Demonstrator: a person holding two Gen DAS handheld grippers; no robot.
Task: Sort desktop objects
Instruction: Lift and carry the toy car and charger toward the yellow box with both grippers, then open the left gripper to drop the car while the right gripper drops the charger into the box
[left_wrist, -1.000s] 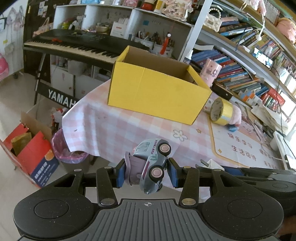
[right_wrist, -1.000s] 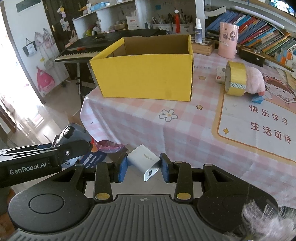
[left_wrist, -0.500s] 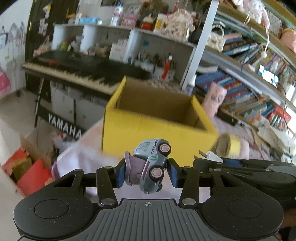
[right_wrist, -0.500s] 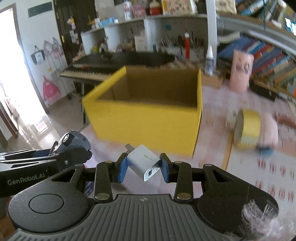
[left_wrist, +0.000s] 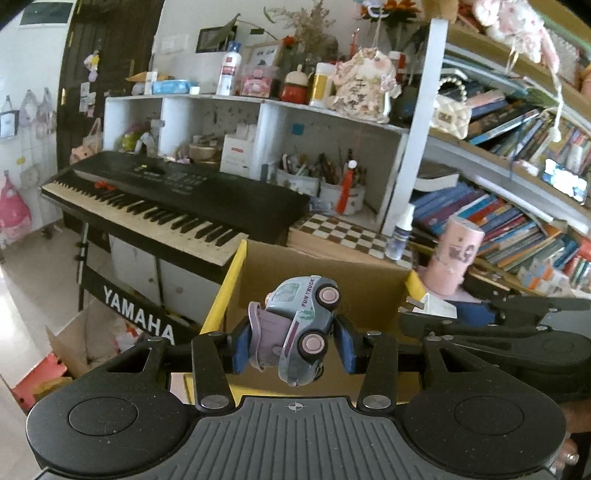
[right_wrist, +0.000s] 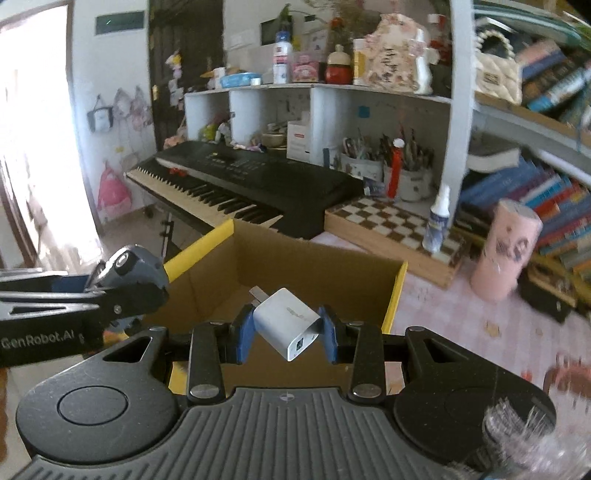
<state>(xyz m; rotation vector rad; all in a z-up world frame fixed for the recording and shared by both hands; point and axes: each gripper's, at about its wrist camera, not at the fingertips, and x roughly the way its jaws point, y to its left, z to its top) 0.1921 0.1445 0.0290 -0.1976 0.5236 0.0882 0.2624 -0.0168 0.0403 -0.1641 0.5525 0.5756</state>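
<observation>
My left gripper (left_wrist: 293, 345) is shut on a small grey-blue toy truck (left_wrist: 301, 332) with pink wheels, held over the open yellow cardboard box (left_wrist: 221, 291). My right gripper (right_wrist: 286, 334) is shut on a white USB charger plug (right_wrist: 286, 323), also held over the box (right_wrist: 201, 245), whose brown inside shows below it. In the right wrist view the left gripper and the toy truck (right_wrist: 127, 264) show at the left, over the box's left wall. In the left wrist view the right gripper with the charger (left_wrist: 432, 304) shows at the right.
A black Yamaha keyboard (left_wrist: 166, 199) stands behind the box. A pink cylinder (right_wrist: 508, 251), a spray bottle (right_wrist: 437, 219) and a checkered board (right_wrist: 388, 221) sit on the pink table beyond the box. Bookshelves fill the right side.
Both grippers have risen and moved forward, from in front of the table edge to above the open box. Each still holds its object.
</observation>
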